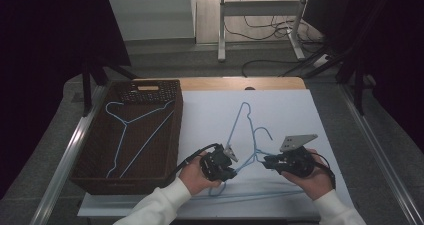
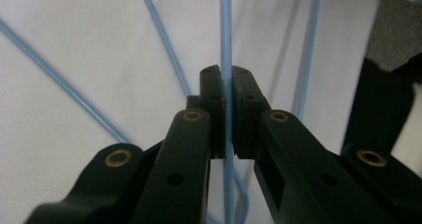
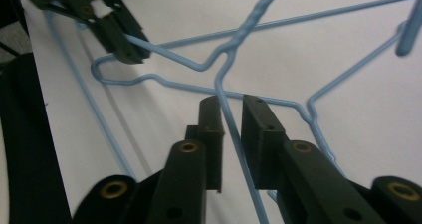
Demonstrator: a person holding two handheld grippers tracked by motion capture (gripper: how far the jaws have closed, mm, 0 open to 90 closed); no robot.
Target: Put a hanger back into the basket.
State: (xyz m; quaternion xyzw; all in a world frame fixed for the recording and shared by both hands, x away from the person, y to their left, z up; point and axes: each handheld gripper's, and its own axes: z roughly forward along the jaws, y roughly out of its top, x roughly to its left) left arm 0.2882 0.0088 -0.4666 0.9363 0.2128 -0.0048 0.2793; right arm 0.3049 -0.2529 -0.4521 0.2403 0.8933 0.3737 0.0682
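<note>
High view is showing two thin light-blue wire hangers (image 1: 245, 135) lying tangled on the white sheet (image 1: 290, 110), just ahead of and between both grippers. One hanger's long triangular frame is reaching away from the hands, and a curved hook is arching just ahead of the right gripper (image 1: 270, 161). The left gripper (image 1: 231, 157) is sitting close beside the right, with the twisted wire necks between them. More blue wire is running under both hands, nearer the person.

Left gripper view is showing its jaws pressed together on a single straight blue wire, which is passing up between the pads; other wires are slanting across the sheet beyond the tips.

Right gripper view is showing its jaws standing slightly spread, with a wire running between them; whether the pads are touching it, I cannot tell. Beyond its tips the wires are crossing at a twisted neck, and the left gripper is pinching a wire at the upper left.

A third blue hanger (image 1: 137, 130) is lying in the brown basket (image 1: 87, 177), well to the left of the left gripper.
</note>
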